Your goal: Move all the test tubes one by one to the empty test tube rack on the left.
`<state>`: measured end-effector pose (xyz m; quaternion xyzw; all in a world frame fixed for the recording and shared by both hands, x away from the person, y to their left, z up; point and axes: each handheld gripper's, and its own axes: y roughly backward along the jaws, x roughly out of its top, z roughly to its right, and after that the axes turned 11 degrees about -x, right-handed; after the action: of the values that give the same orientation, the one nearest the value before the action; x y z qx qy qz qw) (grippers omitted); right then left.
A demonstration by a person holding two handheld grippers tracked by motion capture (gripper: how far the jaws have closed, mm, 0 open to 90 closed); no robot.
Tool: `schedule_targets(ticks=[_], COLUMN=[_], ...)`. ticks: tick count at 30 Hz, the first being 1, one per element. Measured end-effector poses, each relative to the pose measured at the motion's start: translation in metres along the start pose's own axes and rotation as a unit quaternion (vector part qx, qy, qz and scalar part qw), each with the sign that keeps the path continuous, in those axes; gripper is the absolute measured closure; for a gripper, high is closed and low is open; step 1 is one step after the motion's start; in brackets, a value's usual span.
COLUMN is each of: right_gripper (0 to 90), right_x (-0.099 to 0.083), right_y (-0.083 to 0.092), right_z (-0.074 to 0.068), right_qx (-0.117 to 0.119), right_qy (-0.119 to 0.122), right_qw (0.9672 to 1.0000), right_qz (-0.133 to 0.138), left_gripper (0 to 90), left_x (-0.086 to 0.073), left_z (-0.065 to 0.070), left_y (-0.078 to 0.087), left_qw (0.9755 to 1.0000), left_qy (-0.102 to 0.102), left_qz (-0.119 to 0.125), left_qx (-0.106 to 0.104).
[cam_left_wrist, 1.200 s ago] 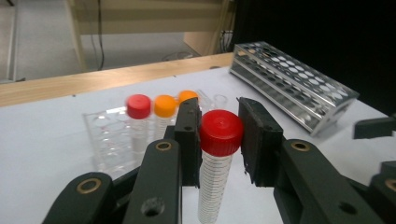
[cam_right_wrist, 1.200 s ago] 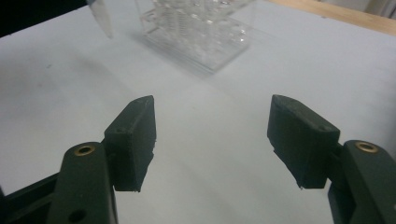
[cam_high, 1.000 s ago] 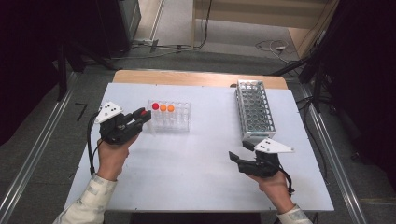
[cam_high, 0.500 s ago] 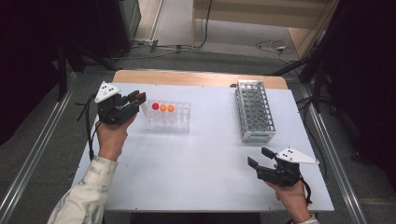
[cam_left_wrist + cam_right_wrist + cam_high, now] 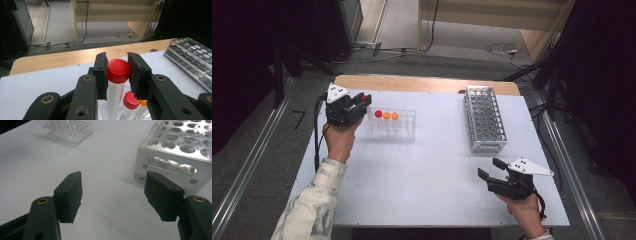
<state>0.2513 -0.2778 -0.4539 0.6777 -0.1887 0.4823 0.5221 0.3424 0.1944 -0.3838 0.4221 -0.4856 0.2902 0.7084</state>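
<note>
My left gripper (image 5: 361,101) (image 5: 117,71) is shut on a red-capped tube (image 5: 117,75) just under its cap. It holds the tube upright, left of the clear plastic rack (image 5: 402,131). That rack carries another red-capped tube (image 5: 378,114) (image 5: 130,100) and two orange-capped tubes (image 5: 391,116). The empty metal rack (image 5: 484,118) (image 5: 180,147) stands at the right of the table. My right gripper (image 5: 491,168) (image 5: 117,195) is open above bare table near the front right, with nothing between its jaws, just short of the metal rack's near end.
The white table top (image 5: 427,170) has a wooden strip (image 5: 422,84) along its far edge. Cables (image 5: 412,50) lie on the floor behind it. Metal rails (image 5: 242,170) run along both sides.
My left gripper has moved left and away from the clear rack, carrying the red-capped tube. My right gripper slid right toward the front right corner, then stayed still.
</note>
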Motion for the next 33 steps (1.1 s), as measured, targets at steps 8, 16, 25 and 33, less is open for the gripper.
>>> schedule_targets(ticks=[8, 16, 25, 33], right_gripper=[29.6, 29.5, 29.6, 29.6], right_x=[-0.001, -0.001, -0.002, -0.001], right_y=[-0.001, -0.003, -0.003, -0.002], right_z=[-0.001, -0.002, -0.002, -0.001], right_qx=[0.000, -0.001, -0.002, -0.002], right_qy=[0.003, 0.002, 0.002, 0.000], right_qw=[1.0000, 1.0000, 1.0000, 1.0000], right_qz=[-0.003, -0.006, -0.007, -0.007], left_gripper=[70.4, 70.2, 70.2, 70.0], left_x=[-0.016, -0.024, -0.028, -0.028], left_z=[0.002, 0.006, 0.005, 0.005], left_y=[-0.005, -0.011, -0.011, -0.012], left_qw=[0.9999, 0.9997, 0.9996, 0.9996], left_qy=[-0.009, -0.015, -0.012, -0.010], left_qz=[-0.008, -0.012, -0.016, -0.014], left_qx=[0.010, 0.014, 0.019, 0.020])
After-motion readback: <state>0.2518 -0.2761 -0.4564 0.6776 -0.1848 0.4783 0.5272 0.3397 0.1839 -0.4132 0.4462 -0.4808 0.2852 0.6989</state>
